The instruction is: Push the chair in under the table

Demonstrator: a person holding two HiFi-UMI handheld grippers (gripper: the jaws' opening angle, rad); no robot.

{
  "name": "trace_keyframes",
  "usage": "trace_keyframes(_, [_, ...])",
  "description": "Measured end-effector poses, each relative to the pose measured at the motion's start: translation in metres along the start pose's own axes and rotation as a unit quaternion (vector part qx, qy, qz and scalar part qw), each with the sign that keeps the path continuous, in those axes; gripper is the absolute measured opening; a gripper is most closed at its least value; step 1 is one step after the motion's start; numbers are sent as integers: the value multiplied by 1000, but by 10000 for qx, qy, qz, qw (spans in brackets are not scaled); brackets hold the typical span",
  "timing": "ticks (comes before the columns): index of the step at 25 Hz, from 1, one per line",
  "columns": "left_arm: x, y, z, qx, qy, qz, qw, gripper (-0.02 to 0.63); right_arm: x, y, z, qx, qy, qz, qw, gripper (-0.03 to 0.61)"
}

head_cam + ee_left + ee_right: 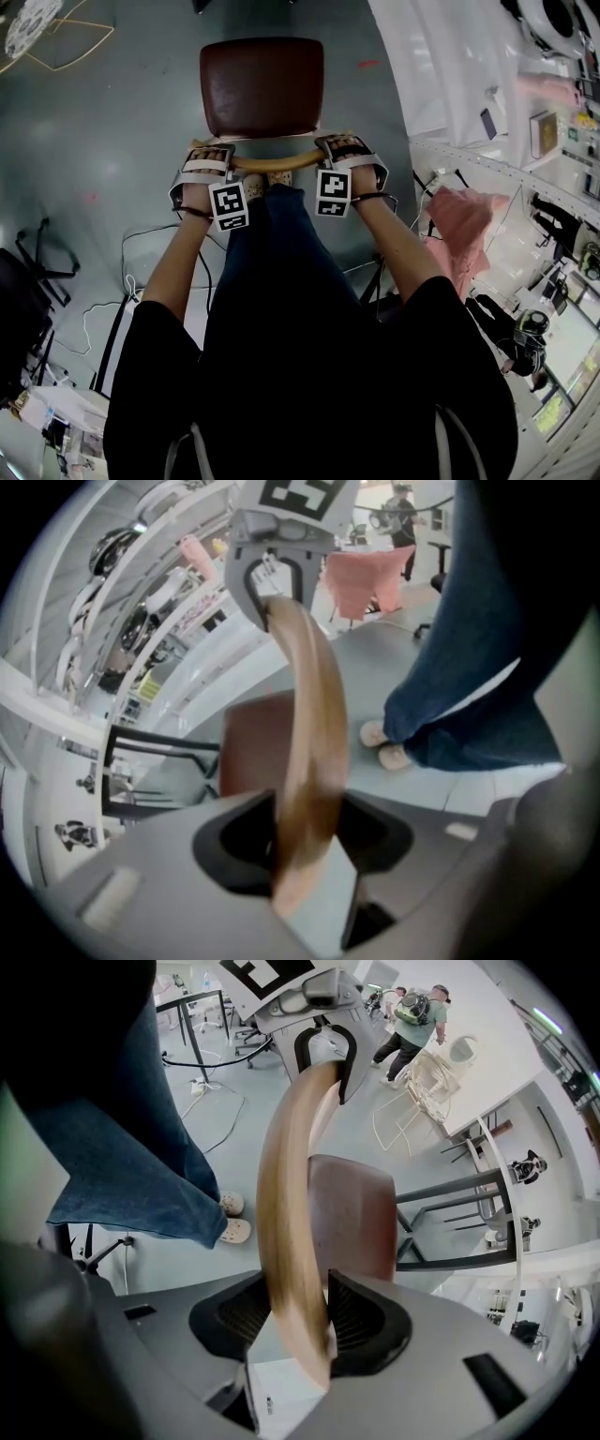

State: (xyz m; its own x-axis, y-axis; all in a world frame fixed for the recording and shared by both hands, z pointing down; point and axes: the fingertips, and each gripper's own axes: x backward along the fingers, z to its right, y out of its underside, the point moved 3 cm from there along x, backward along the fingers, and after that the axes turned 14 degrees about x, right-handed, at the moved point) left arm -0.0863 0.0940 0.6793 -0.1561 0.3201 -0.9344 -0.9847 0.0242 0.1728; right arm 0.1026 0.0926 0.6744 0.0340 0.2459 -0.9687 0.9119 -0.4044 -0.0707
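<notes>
A chair with a dark red-brown seat (262, 86) stands on the grey floor in front of me, its curved wooden backrest (277, 161) nearest to me. My left gripper (208, 161) is shut on the backrest's left end, and my right gripper (345, 150) on its right end. In the left gripper view the backrest (314, 724) runs up from between my left gripper's (302, 832) pads. The right gripper view shows the same bar (286, 1204) pinched in my right gripper (286, 1321), with the seat (352, 1218) beyond. The white table (441, 66) runs along the right.
My legs and shoes (272, 187) stand right behind the chair. A pink cloth (459, 225) hangs at the right, with cluttered shelves beyond it. Cables (131, 281) and a black chair base (28, 272) lie at the left. A person (412, 1016) walks far off.
</notes>
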Motion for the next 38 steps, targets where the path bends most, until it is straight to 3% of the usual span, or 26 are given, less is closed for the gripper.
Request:
trace_keyframes(19, [-40,0,-106,407,96,-430,9982,193,-32,47,110,266,101,155,9995,187])
trace_keyframes(38, [-74,11,-200,650,-51,-854,9942,199,-55,75,202,396,303,322,9982,184])
